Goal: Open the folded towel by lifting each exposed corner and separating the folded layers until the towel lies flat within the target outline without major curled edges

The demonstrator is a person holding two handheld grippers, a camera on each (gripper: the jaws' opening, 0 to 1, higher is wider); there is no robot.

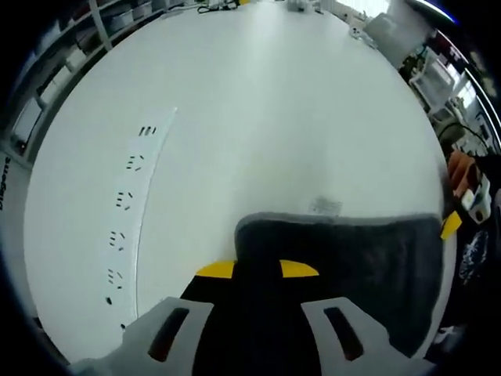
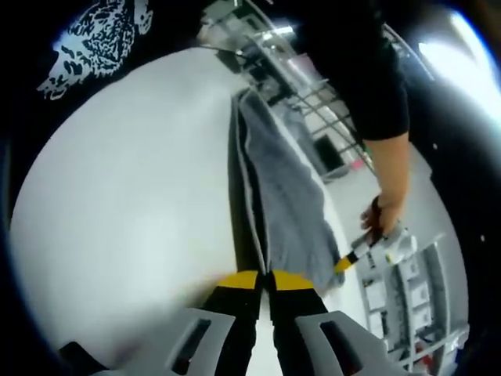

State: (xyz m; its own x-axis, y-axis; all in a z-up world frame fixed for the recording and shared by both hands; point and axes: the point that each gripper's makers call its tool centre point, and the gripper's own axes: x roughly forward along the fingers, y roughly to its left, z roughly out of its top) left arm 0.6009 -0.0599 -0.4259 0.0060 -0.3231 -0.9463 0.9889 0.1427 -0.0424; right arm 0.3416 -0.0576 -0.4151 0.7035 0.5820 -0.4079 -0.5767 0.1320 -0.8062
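On the white table [image 1: 258, 117], near its edge, both claws clamp the grey towel [image 2: 286, 196]: left gripper [image 1: 257, 270] and right gripper [image 2: 264, 280] lift a layer; next, draw the corners apart and spread flat

We see R gripper [image 2: 264, 280] clamped on grey towel [image 2: 286, 196] edge, lifted off white table [image 2: 125, 219]; L gripper [image 2: 354, 252] grips far corner.
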